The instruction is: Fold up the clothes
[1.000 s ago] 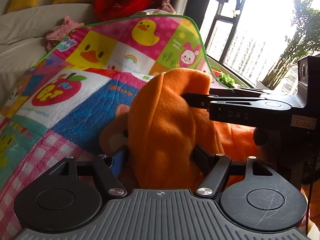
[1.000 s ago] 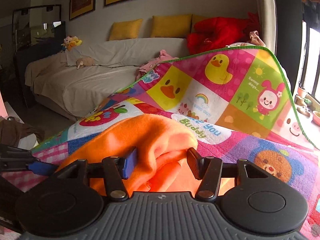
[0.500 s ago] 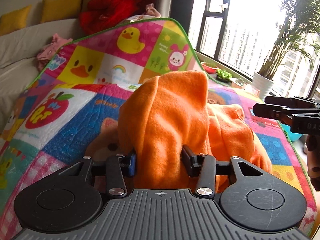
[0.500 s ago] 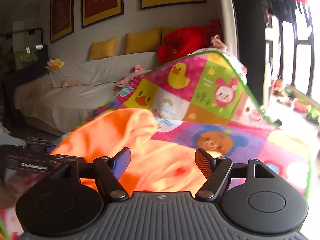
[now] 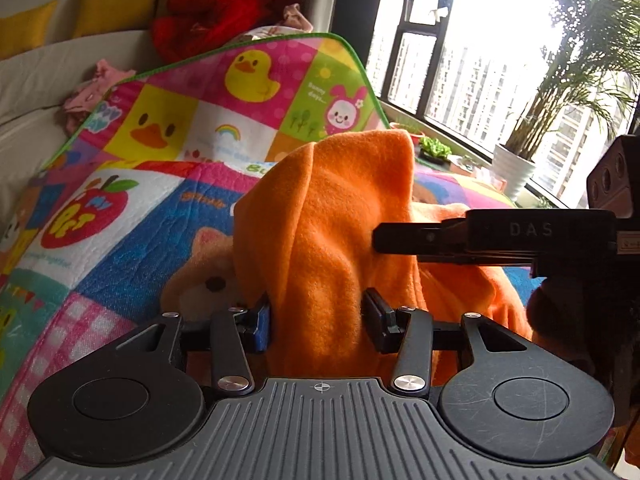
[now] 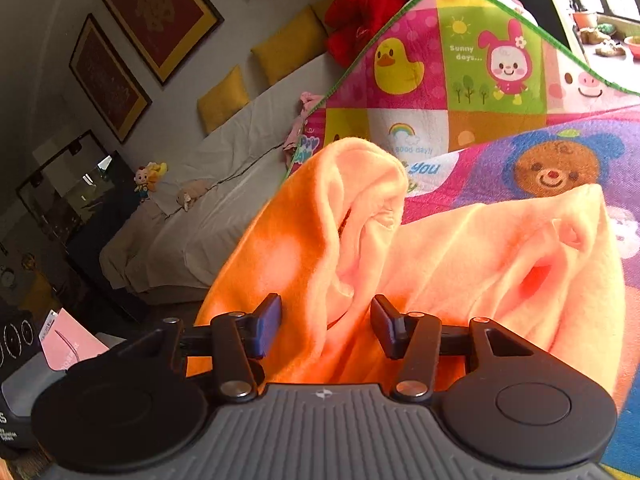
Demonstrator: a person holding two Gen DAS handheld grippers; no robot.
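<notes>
An orange fleece garment point(image 5: 340, 216) is bunched and lifted over a colourful play mat point(image 5: 120, 216). In the left wrist view my left gripper point(image 5: 318, 312) is shut on a thick fold of it at the bottom of the bunch. My right gripper point(image 5: 384, 238) comes in from the right, its tips pressed into the cloth higher up. In the right wrist view the right gripper point(image 6: 326, 316) is shut on a raised fold of the orange garment point(image 6: 304, 232); the remainder of the cloth slumps onto the play mat point(image 6: 560, 168) at the right.
The mat's far edge point(image 5: 248, 40) curls up against a pale sofa point(image 6: 240, 152) with yellow cushions point(image 6: 288, 48), a red jacket point(image 5: 216, 8) and pink clothes point(image 5: 92, 88). A window and a potted plant point(image 5: 516, 164) stand right. A dark cabinet point(image 6: 80, 200) stands left.
The right gripper opened and drew away to the right half a second ago, then returned and shut on a fold of the orange cloth. The left gripper's fingers have narrowed on its fold.
</notes>
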